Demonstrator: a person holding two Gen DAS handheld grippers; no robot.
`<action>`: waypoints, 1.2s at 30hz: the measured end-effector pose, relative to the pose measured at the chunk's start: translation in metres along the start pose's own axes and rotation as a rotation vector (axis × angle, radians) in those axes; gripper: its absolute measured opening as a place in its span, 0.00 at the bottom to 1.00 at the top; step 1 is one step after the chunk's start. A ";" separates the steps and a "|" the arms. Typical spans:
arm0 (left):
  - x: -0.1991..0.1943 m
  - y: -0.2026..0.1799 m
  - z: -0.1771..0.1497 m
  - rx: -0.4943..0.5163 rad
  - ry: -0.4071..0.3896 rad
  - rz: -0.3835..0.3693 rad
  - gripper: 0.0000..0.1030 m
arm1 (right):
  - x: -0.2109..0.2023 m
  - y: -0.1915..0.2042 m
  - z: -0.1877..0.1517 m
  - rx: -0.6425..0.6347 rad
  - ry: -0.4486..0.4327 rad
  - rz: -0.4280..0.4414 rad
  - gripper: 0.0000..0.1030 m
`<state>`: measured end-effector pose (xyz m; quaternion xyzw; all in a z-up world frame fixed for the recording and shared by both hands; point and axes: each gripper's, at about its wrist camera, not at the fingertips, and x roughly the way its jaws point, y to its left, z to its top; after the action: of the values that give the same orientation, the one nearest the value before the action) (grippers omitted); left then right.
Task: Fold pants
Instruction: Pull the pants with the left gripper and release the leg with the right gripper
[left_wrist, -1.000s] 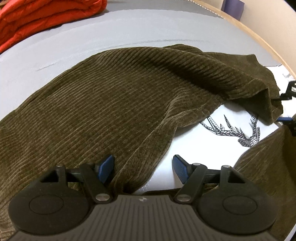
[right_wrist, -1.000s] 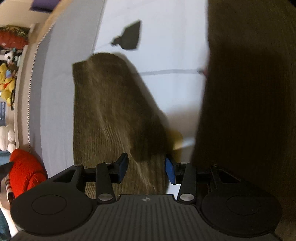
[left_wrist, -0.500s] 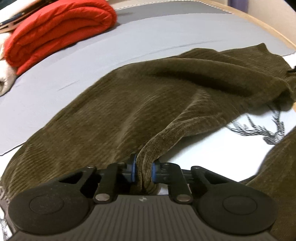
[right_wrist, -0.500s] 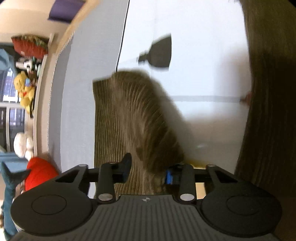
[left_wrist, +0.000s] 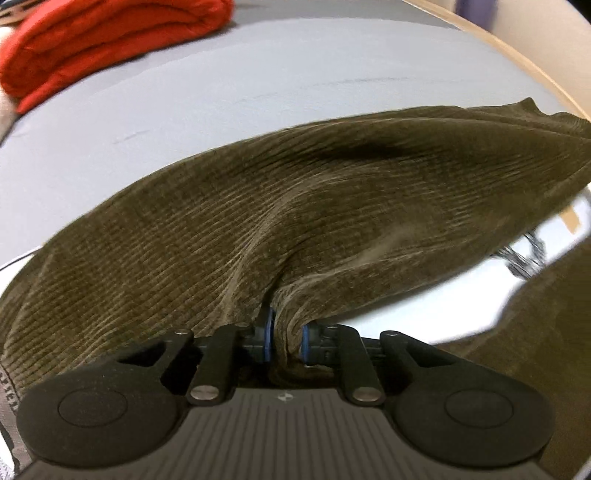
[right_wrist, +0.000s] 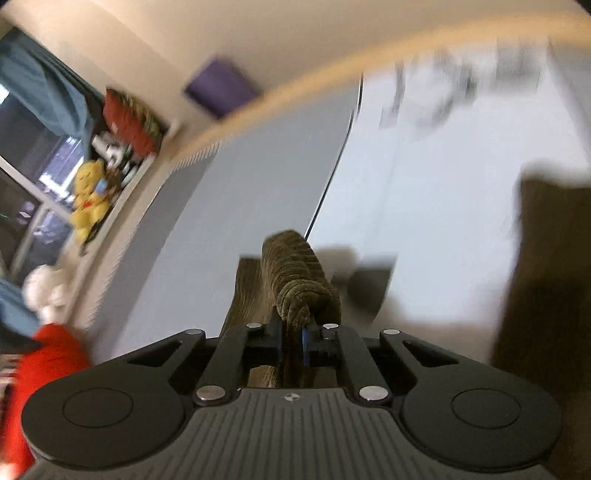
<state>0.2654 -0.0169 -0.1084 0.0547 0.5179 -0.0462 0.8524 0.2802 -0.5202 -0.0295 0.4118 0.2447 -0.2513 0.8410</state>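
Note:
Olive-brown corduroy pants (left_wrist: 258, 206) lie spread on a bed. My left gripper (left_wrist: 286, 332) is shut on a pinched ridge of the fabric, and the cloth rises in a taut fold from the blue pads (left_wrist: 269, 334). In the right wrist view, my right gripper (right_wrist: 293, 339) has its jaws closing on a bunched end of the pants (right_wrist: 295, 277), which sticks out past the fingers, lifted off the sheet. Another dark part of the pants (right_wrist: 546, 277) hangs blurred at the right.
A folded red blanket (left_wrist: 103, 40) lies at the far left on the grey bedcover (left_wrist: 258, 85). A white printed sheet (left_wrist: 424, 306) shows under the pants. The bed's wooden rim (left_wrist: 517, 55) curves at the back. Plush toys (right_wrist: 88, 199) stand by the window.
The left gripper closed on a fold of the pants and drew it up slightly. The right gripper closed on the pants' end, rose and tipped up, so the room came into view.

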 end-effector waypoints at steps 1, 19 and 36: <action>0.001 -0.002 -0.001 0.029 0.018 -0.019 0.18 | -0.001 -0.003 0.002 -0.009 -0.016 -0.068 0.09; -0.022 0.024 -0.020 0.105 0.098 -0.174 0.16 | -0.049 0.013 0.002 -0.092 0.058 -0.107 0.38; -0.074 0.244 -0.042 -0.560 -0.108 0.103 0.61 | -0.248 0.178 -0.160 -0.832 0.045 0.631 0.43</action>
<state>0.2275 0.2317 -0.0507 -0.1590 0.4610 0.1389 0.8619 0.1720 -0.2402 0.1386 0.1021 0.2060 0.1419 0.9628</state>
